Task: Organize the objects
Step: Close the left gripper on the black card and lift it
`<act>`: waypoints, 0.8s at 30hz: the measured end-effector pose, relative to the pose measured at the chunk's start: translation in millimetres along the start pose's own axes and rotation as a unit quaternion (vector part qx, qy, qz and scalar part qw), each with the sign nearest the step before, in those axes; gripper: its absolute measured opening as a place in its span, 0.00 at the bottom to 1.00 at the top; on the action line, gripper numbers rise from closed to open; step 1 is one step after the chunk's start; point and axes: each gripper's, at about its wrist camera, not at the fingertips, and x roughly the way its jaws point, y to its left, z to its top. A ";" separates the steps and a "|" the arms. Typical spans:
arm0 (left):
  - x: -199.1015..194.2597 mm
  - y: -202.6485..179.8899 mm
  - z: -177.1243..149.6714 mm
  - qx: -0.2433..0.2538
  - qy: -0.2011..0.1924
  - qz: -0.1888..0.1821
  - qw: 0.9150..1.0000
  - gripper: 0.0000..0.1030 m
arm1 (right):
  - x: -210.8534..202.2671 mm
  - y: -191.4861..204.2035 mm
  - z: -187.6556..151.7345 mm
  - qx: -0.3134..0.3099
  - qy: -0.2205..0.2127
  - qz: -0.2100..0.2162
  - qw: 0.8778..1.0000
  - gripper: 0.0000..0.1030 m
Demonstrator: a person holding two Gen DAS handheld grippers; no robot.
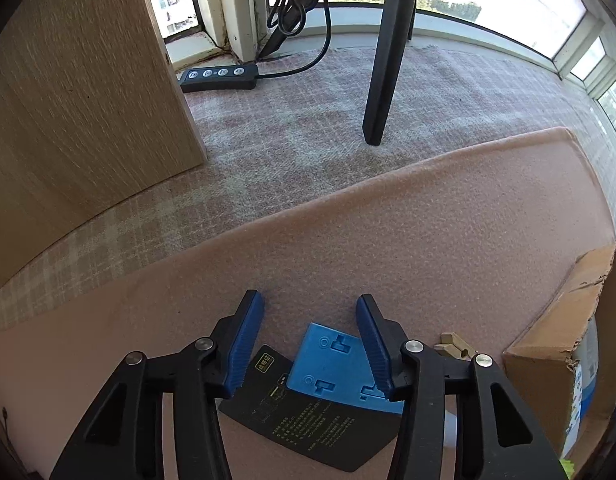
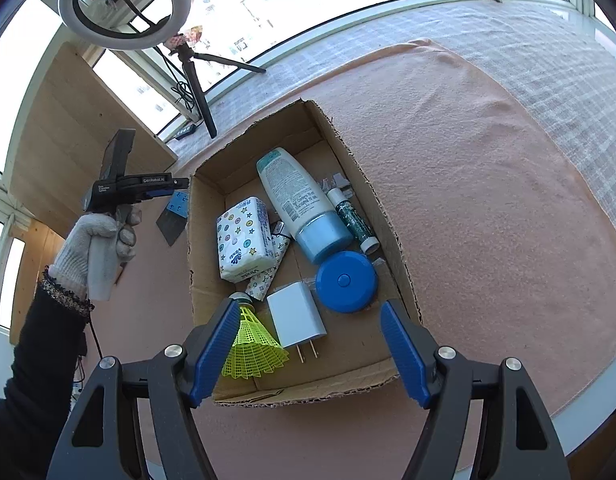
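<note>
Left wrist view: the left hand-held gripper [image 1: 310, 312] hangs half-spread over a blue plug adapter [image 1: 334, 364] lying on a black card [image 1: 308, 428], beside the cardboard box [image 1: 556, 356], apparently poised to grasp it. Right wrist view: the right hand-held gripper [image 2: 308, 316] hovers spread and empty above the box, already holding a lotion bottle [image 2: 296, 200] and charger [image 2: 296, 314].

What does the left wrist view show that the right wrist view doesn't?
Left wrist only: a black power strip on the floor and small wooden blocks beside the box.

Right wrist only: the cardboard box's contents, such as the shuttlecock, white charger and blue round case, plus a ring light.

Both: the blue plate on a black card, under the left hand-held gripper, and the pink cloth.
</note>
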 end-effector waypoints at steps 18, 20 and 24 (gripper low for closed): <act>-25.0 -12.8 -80.3 0.039 -0.010 -0.007 0.999 0.47 | 8.9 44.7 -2.1 -0.036 0.009 0.029 0.999 0.67; -29.9 -18.5 -96.3 0.048 -0.016 -0.004 0.999 0.47 | 9.8 51.9 -3.5 -0.044 0.010 0.034 0.998 0.67; -41.1 -23.9 -128.9 0.057 -0.020 -0.010 0.998 0.47 | 11.7 65.9 -6.4 -0.058 0.014 0.042 0.997 0.67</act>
